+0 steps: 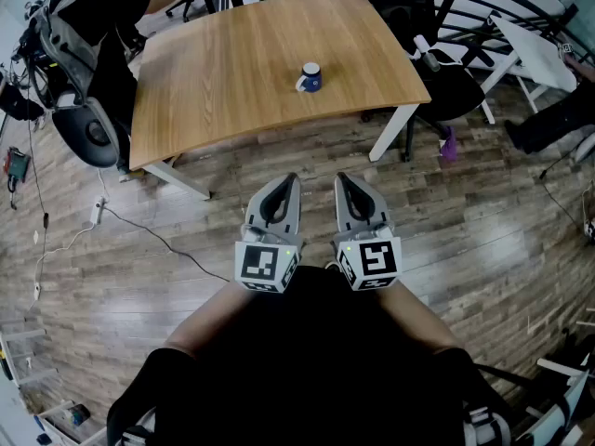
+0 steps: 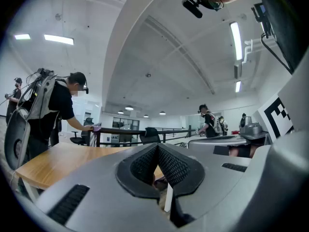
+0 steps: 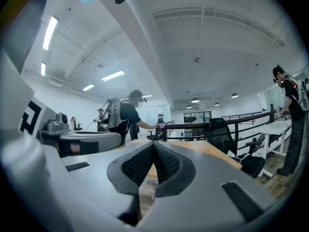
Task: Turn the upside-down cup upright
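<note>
Left gripper (image 1: 286, 182), right gripper (image 1: 344, 180) side by side above wood floor (image 1: 139, 277). Both level, jaws pressed together, nothing between them. Blue cup (image 1: 310, 77) stands on wooden table (image 1: 232, 82), well apart from both (too small to tell which end is up). In gripper views, own jaws block cup. Person (image 1: 93, 26) at table's far corner, cut off by frame edge.
</note>
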Action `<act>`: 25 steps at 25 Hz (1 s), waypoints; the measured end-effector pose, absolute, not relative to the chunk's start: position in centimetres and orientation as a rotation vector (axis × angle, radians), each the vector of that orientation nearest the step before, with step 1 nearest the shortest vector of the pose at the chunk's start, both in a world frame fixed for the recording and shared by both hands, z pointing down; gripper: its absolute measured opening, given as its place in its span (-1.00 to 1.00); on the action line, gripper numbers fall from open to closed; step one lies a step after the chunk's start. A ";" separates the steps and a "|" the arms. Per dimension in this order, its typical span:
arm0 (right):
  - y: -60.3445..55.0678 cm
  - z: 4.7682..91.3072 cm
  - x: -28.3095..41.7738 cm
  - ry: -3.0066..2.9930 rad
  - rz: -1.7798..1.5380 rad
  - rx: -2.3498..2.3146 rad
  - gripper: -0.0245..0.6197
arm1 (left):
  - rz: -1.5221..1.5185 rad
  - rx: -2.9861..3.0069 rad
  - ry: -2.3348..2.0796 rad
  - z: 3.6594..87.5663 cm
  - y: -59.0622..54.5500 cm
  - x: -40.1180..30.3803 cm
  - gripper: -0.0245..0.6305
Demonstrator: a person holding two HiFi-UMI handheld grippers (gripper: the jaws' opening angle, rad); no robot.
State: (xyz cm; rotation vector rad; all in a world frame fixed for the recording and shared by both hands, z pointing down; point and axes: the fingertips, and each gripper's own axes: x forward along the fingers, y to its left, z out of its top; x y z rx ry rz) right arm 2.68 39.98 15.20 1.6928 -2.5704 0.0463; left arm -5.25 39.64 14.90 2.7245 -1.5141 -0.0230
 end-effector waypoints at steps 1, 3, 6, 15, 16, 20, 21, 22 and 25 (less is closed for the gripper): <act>39.7 15.2 2.6 -2.571 0.043 1.692 -0.88 | -0.022 2.725 -1.514 14.9 39.4 -5.3 -0.94; 39.2 15.3 2.5 -2.571 0.039 1.691 -0.88 | -0.019 2.725 -1.515 15.1 38.9 -5.4 -0.94; 38.6 15.5 2.3 -2.565 0.046 1.696 -0.89 | -0.012 2.723 -1.513 15.3 38.3 -5.8 -0.94; 36.4 16.4 -0.5 -2.519 0.077 1.748 -0.88 | 0.007 2.737 -1.454 16.2 36.1 -8.6 -0.94; 36.3 16.6 -0.8 -2.506 0.085 1.764 -0.89 | 0.010 2.744 -1.441 16.3 36.0 -9.1 -0.94; 35.3 17.7 -1.4 -2.449 0.144 1.852 -0.88 | 0.008 2.789 -1.373 16.9 35.3 -10.6 -0.94; 34.9 18.1 -1.3 -2.432 0.159 1.874 -0.88 | -0.004 2.793 -1.355 17.1 34.9 -10.9 -0.94; 34.4 18.4 -1.2 -2.418 0.174 1.890 -0.88 | -0.016 2.789 -1.341 17.3 34.4 -11.2 -0.94; 32.6 19.1 -1.1 -2.398 0.201 1.899 -0.88 | -0.017 2.770 -1.328 18.1 32.6 -12.2 -0.94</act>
